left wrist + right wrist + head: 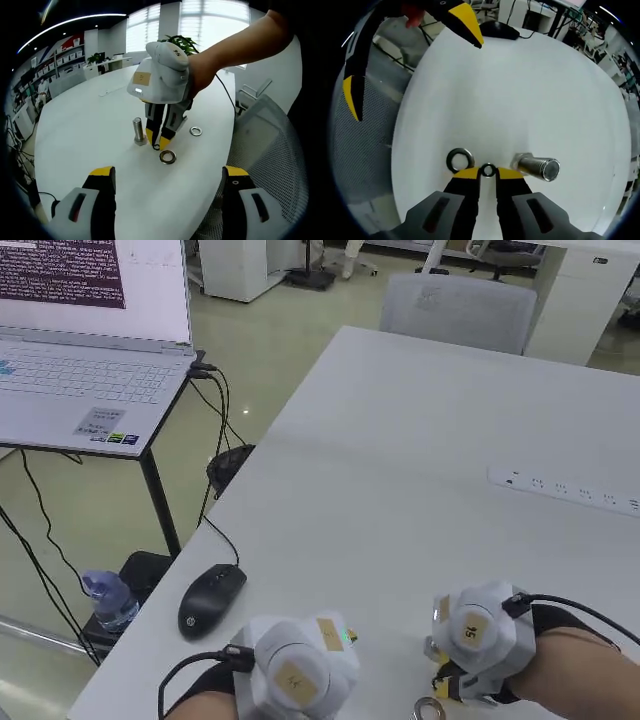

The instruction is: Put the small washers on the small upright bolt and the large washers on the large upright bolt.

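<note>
Fingertips of right gripper pinch small washer | large washer flat on white table just beside | upright bolt close on other side | second washer farther off | left gripper gaping wide, empty

White table here, with a rounded edge in the left gripper view. Directly on it:
- A black mouse sits near the left edge. Its cable runs off that edge.
- A white power strip lies flat, well apart on the right side.
- Near the front edge I see one upright bolt, head down on the surface.
- A large washer lies flat near the bolt.
- A second washer lies flat, apart from both.
- A small washer is between the bolt and the large washer. I can't tell if it rests on the surface.
</note>
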A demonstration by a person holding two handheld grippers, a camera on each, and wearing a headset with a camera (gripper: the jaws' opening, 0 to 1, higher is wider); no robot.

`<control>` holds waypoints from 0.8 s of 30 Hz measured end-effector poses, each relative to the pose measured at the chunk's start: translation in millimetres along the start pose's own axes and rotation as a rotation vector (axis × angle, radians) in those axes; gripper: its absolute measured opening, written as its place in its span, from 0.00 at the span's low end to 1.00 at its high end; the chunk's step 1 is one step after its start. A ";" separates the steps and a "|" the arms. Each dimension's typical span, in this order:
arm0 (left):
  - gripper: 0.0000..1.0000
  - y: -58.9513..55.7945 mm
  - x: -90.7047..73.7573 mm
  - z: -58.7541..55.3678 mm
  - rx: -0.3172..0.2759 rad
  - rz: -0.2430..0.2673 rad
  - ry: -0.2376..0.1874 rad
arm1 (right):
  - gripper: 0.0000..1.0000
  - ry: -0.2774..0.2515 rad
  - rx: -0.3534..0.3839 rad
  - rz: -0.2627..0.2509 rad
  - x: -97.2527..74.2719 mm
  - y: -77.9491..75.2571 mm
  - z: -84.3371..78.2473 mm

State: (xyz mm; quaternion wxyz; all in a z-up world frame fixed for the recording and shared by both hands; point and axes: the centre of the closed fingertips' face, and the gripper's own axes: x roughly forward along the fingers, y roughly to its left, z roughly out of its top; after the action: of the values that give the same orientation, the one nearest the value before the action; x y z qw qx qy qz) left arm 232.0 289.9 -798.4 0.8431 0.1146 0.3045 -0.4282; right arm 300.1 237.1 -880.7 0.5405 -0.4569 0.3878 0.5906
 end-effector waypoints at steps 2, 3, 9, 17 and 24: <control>0.88 1.3 -0.6 -0.6 -0.002 0.006 -0.006 | 0.13 0.000 0.002 -0.006 0.0 -0.1 -0.5; 0.88 1.4 -1.0 -0.4 -0.003 0.007 -0.009 | 0.13 -0.005 -0.003 -0.014 -1.2 -0.7 -0.1; 0.90 0.7 -1.0 4.1 0.015 0.009 -0.039 | 0.13 -0.019 0.033 -0.011 -14.6 -2.2 -0.7; 0.91 -0.6 1.7 14.9 0.015 -0.001 -0.113 | 0.13 -0.032 0.066 -0.018 -42.0 -2.8 -7.6; 0.91 0.8 4.8 16.5 0.010 0.005 -0.115 | 0.13 -0.045 0.088 -0.038 -60.7 -4.3 -16.3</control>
State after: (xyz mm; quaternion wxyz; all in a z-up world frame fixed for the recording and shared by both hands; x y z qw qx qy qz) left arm 241.6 279.8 -788.4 0.8596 0.0945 0.2531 -0.4336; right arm 306.3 204.9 -826.9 0.5798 -0.4265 0.3925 0.5726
